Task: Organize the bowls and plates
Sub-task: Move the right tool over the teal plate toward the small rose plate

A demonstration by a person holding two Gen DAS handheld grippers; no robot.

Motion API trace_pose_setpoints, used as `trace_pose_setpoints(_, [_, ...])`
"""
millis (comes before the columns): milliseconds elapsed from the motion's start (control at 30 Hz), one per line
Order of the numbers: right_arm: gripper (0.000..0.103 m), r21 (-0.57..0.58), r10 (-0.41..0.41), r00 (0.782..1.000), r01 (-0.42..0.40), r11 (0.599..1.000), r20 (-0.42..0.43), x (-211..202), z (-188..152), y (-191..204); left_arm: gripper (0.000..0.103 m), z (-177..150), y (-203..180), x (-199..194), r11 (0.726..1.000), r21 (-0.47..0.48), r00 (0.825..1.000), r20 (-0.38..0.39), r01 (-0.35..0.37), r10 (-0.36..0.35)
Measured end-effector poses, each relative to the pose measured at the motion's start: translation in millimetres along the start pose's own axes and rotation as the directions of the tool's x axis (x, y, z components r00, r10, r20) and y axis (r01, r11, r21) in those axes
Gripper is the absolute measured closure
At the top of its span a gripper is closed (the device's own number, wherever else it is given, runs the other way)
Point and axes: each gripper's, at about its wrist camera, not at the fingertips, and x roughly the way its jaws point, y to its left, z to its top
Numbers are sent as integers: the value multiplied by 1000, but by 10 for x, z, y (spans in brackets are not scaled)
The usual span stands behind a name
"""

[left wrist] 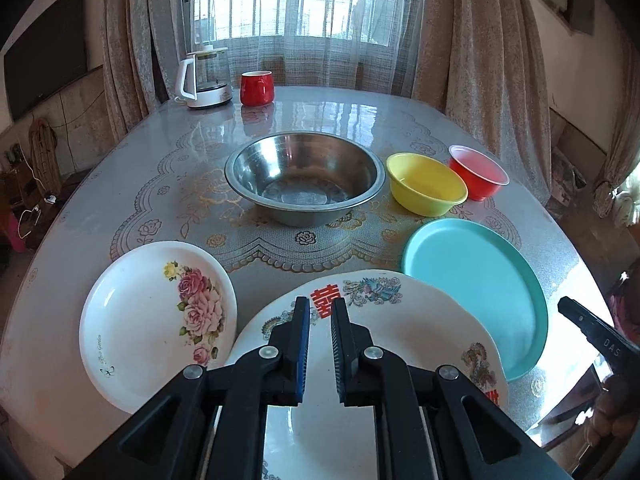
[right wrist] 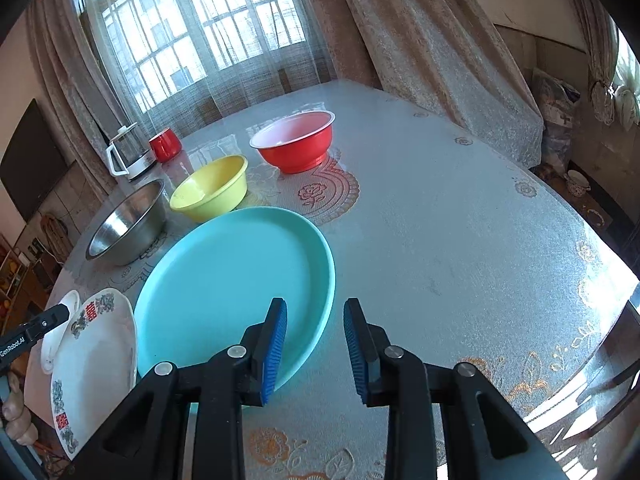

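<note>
A round table by the window, dishes spread out and nothing stacked yet. My left gripper hangs over the white plate with red characters, its jaws a narrow gap apart and holding nothing; whether the pads touch the plate I cannot tell. My right gripper hovers at the near right rim of the teal plate, jaws wide apart, empty, the left finger over the rim and the right finger over bare table.

From the left wrist camera, the rose-patterned plate lies at 9 o'clock of the red-character plate, the two rims very close. The teal plate sits at 2 o'clock, and the red-character plate's edge appears to overlap it. The steel bowl stands at 12 o'clock, with the yellow bowl and the red bowl just beside each other to its right. A kettle and a red mug stand at the far edge.

What worries me is that overlap. If I lift the teal plate first, it may drag or tip the white plate resting against it and send that one toward the near table edge. The plates are shallow and look slick, so a rim pinch that bites too little could let one slide out. A wide swing with either arm could also knock the light plastic bowls.
</note>
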Motion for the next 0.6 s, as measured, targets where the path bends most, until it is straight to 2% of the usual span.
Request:
trace_pose_setpoints(133, [72,-51,55,998,-55,997,6,-61,44,192,89,-45,165,-117,1000,-8,999,45,-22,22])
trace_pose_setpoints(300, [70,-108,182,983,-184,977,-33,-64,73,502,84,-97,480,-218,997,-69,995,87,-46,52])
trace_pose_setpoints(467, [67,-147,282,956,-291,945,-79,-25,79,843,71,-155,813,-308,983,-143,982,135,-115,134])
trace_pose_setpoints(600, [65,-179,340,935,-353,918,-101,-13,68,1112,61,-216,1094,-394,965,-207,971,145,-161,193])
